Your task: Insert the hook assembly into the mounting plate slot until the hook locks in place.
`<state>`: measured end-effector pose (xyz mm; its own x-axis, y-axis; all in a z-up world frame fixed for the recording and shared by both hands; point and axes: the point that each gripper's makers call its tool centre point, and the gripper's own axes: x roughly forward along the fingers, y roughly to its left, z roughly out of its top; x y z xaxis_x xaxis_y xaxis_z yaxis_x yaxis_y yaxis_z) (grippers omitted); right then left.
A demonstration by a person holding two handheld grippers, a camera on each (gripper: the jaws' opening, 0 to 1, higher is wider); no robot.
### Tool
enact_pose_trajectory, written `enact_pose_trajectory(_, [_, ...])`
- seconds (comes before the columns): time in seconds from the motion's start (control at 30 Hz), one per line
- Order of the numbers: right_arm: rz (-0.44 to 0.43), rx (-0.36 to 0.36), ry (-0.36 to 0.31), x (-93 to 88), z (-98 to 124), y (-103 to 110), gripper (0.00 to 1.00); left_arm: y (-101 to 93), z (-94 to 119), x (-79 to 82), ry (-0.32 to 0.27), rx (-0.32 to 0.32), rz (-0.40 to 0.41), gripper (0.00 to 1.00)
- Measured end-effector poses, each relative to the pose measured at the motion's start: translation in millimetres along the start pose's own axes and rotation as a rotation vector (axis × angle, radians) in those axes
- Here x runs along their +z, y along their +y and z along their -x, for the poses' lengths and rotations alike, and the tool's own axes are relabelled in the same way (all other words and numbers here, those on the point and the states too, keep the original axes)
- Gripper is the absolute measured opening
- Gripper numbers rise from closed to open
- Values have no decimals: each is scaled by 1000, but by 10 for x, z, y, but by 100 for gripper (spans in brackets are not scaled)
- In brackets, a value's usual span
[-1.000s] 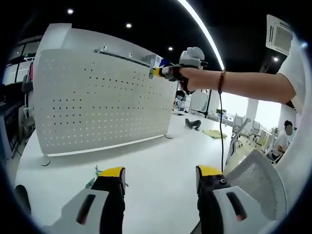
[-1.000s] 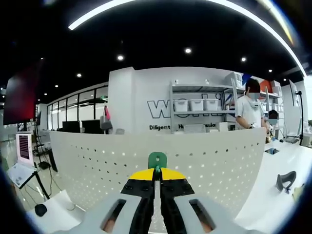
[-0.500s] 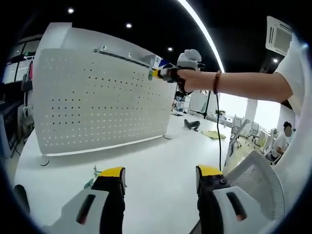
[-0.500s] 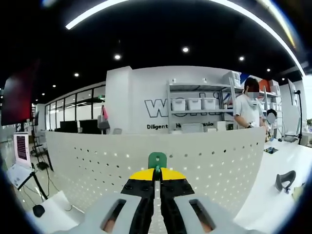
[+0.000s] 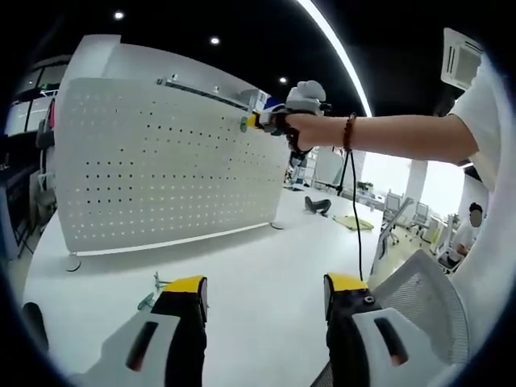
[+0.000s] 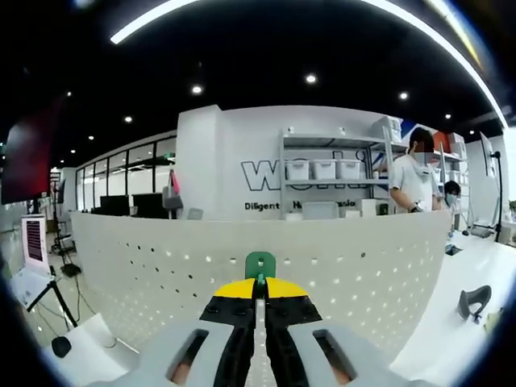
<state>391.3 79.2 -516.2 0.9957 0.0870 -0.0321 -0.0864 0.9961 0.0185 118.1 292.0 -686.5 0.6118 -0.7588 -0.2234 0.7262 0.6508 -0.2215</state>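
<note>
White desk (image 5: 258, 266) holds a tall white board full of holes (image 5: 161, 161) in the middle left of the left gripper view. At the board's top right edge, the right gripper (image 5: 262, 121) pinches a small green hook (image 6: 260, 264). Down low, the left gripper (image 5: 262, 294) is spread wide, holding nothing.

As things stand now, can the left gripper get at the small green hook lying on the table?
Probably yes: the left gripper is open, and the green hook lies on bare table beside it.
</note>
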Motion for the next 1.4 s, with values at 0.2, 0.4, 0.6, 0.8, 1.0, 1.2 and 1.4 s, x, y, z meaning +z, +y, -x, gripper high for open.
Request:
enact_pose_trajectory(0.2, [3, 1, 2, 8, -53, -7, 1, 20, 9, 6, 1, 3, 1, 60])
enact_pose_trajectory(0.4, [4, 0, 16, -37, -95, -8, 1, 32, 28, 54, -5, 4, -9, 60])
enact_pose_trajectory(0.6, [22, -12, 16, -27, -134, -6, 1, 54, 26, 90, -14, 6, -9, 60])
enact_pose_trajectory(0.8, [19, -9, 38, -81, -168, 3, 1, 63, 22, 92, -13, 6, -7, 60])
enact_pose_trajectory(1.0, [54, -21, 44, -94, -186, -9, 1, 85, 21, 83, -15, 12, -3, 60])
enact_pose_trajectory(1.2, [49, -30, 48, -126, -203, 3, 1, 90, 19, 72, -12, 14, -1, 60])
enact_pose_trajectory(1.4, [68, -37, 48, -138, -197, 10, 1, 98, 18, 63, -7, 17, -2, 60])
